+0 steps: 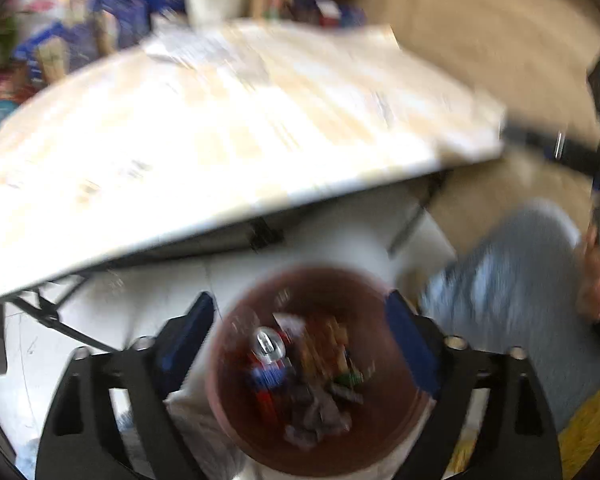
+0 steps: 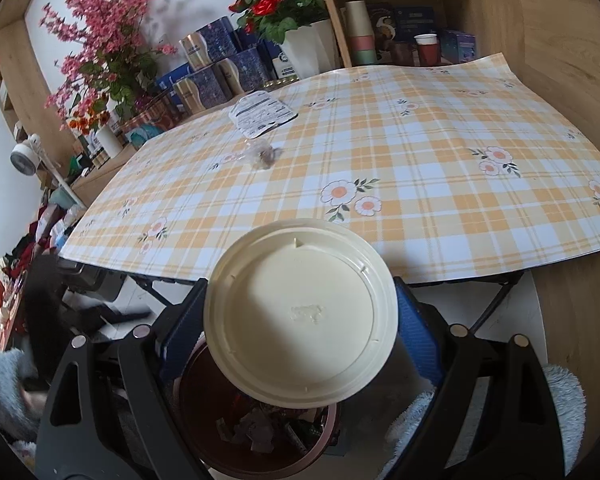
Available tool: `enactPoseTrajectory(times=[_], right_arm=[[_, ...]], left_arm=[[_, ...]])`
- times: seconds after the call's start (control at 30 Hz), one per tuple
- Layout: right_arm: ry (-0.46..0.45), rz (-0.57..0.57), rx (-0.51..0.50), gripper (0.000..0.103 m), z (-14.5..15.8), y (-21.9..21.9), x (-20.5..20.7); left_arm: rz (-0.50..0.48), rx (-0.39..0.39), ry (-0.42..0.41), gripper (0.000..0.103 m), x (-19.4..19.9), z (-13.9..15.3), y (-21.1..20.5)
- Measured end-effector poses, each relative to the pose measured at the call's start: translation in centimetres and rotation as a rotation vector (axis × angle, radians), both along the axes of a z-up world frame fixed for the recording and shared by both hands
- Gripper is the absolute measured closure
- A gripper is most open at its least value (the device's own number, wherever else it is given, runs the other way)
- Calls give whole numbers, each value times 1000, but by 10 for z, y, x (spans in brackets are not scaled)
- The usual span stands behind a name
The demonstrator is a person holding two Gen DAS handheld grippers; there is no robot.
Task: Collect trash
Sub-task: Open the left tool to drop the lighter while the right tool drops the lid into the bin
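In the blurred left wrist view my left gripper is shut on a brown trash bin with a white liner, below the table edge. The bin holds a drink can and several wrappers. In the right wrist view my right gripper is shut on the bin's cream round lid, held over the bin. On the checked tablecloth lie a white printed wrapper and a small crumpled clear wrapper.
Flower pots, blue boxes and cups stand behind the table against wooden shelves. Folding table legs show under the near edge. A person's leg in jeans is at the right.
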State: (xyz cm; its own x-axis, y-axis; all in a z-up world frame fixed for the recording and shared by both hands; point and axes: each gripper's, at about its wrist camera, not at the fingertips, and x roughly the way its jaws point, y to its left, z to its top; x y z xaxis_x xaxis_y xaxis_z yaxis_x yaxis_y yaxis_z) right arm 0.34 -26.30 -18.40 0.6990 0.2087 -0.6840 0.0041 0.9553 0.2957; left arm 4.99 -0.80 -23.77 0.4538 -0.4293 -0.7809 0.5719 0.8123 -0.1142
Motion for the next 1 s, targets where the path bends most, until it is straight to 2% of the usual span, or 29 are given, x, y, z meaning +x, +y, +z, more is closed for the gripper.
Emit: enactPoseTrajectory(times=[0.13, 0.33, 0.43, 0.6, 0.83, 1.0], right_arm=[[5, 34, -27, 17, -2, 13, 1], [14, 95, -77, 17, -6, 38, 1], [25, 136, -110, 16, -10, 53, 1], [33, 207, -165, 16, -16, 79, 0], [73, 277, -186, 15, -28, 100, 0], [110, 310, -184, 14, -37, 108, 1]], left_arm=[[123, -83, -134, 7, 0, 35, 33], [250, -113, -315, 6, -6, 74, 81], [339, -140, -368, 6, -12, 83, 105], [442, -179, -374, 6, -26, 85, 129], [439, -210, -354, 6, -30, 82, 138], [473, -238, -280, 6, -21, 72, 147]])
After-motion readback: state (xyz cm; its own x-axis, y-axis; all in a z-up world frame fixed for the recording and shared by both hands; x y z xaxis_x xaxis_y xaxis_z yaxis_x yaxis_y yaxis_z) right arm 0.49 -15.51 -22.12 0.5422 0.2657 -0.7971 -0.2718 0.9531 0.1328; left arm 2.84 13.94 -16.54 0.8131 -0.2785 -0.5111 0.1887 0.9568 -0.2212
